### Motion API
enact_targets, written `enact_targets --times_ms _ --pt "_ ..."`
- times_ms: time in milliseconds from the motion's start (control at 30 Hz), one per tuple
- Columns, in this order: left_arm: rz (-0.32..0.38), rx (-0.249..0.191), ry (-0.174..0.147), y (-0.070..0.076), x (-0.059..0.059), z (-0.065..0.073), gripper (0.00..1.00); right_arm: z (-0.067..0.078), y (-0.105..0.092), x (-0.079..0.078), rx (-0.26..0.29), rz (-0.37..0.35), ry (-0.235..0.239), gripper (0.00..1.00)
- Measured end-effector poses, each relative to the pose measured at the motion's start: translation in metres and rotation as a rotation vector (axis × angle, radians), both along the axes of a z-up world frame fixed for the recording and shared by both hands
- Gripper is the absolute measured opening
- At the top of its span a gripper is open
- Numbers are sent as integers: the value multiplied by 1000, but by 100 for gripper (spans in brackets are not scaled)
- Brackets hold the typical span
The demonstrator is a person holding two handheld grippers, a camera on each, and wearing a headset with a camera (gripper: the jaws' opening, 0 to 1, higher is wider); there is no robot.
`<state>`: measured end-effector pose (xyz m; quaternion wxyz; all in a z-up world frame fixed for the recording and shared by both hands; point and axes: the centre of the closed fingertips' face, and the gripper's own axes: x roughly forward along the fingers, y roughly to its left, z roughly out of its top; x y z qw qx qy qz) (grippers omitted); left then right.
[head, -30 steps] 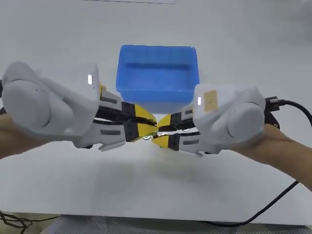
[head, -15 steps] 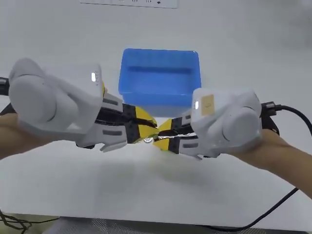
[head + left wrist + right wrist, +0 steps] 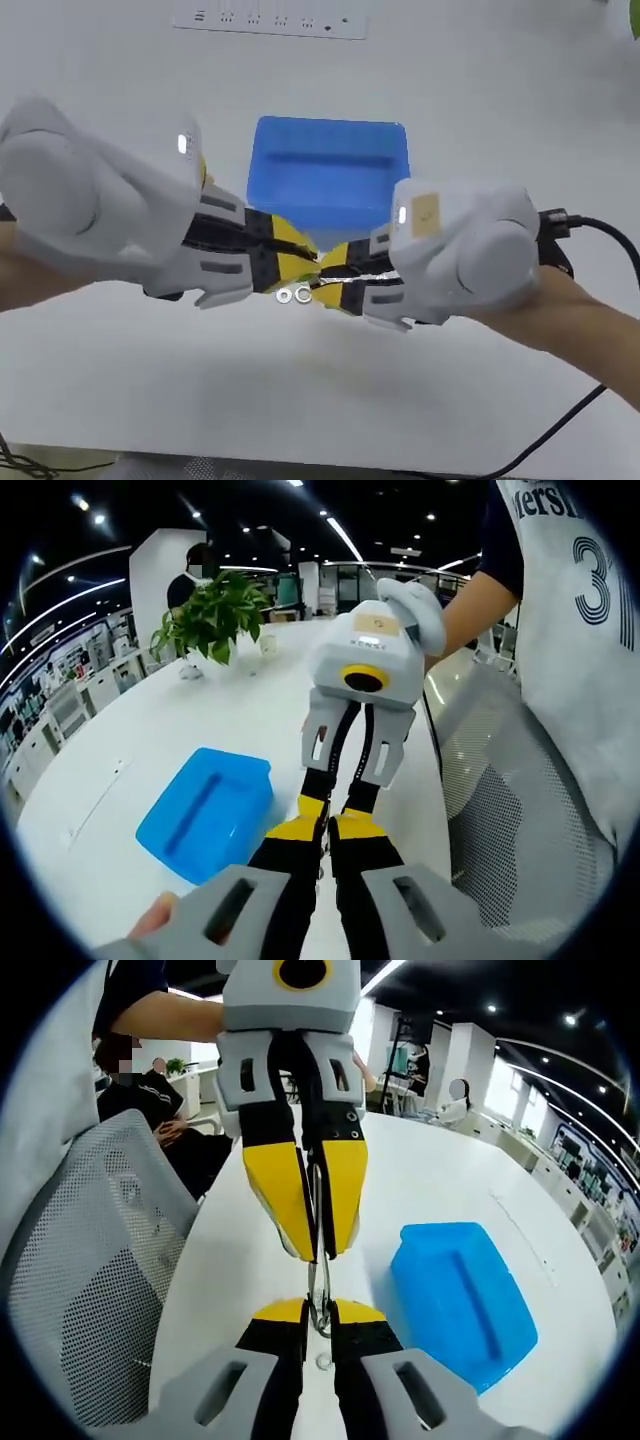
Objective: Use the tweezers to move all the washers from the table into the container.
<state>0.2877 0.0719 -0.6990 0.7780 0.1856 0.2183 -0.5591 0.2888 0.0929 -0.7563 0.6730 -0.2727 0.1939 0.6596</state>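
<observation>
My left gripper point(image 3: 308, 258) and right gripper point(image 3: 326, 276) meet tip to tip above the white table point(image 3: 300, 380). Thin silver tweezers point(image 3: 358, 279) lie along the right gripper's jaws. In the right gripper view the tweezers point(image 3: 318, 1285) run from my right gripper point(image 3: 318, 1312) into the left gripper point(image 3: 318, 1250) opposite, and both pairs of jaws are shut on them. My left gripper point(image 3: 322, 828) is also shut in its own view. Two small metal washers point(image 3: 294, 295) lie on the table just below the tips. One washer point(image 3: 323, 1362) shows between the right jaws. The blue container point(image 3: 330, 170) stands behind.
A black cable point(image 3: 590, 225) trails from the right gripper off the table's front right. A white power strip point(image 3: 268, 22) lies at the back edge. A mesh chair point(image 3: 80, 1260) and a person stand beside the table, and a potted plant point(image 3: 210, 620) stands at its far end.
The head camera has tilted, so the whole picture sits lower. The grippers stay tip to tip, the left one slightly higher. The two washers now show plainly under the tips.
</observation>
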Motion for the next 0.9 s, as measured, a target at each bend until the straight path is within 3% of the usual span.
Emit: enact_targets --times_ms 167,233,300,533,700,800,900 --pt "3 -12 -23 2 3 16 7 16 1 4 7 -10 -22 9" --pt "15 -23 9 1 4 23 7 23 1 4 9 -3 -40 9" --pt "10 -23 -15 1 7 31 7 31 0 9 8 3 -83 9" --pt "-16 -21 -77 -3 18 55 7 56 -2 25 29 -6 -136 9" --pt "1 -28 -95 -2 38 57 7 62 -3 42 31 -3 -167 9" --pt "9 -20 -102 -1 49 58 7 63 -4 57 5 3 -209 9" --pt "12 -19 -111 -2 63 60 7 63 -4 70 11 3 -208 9"
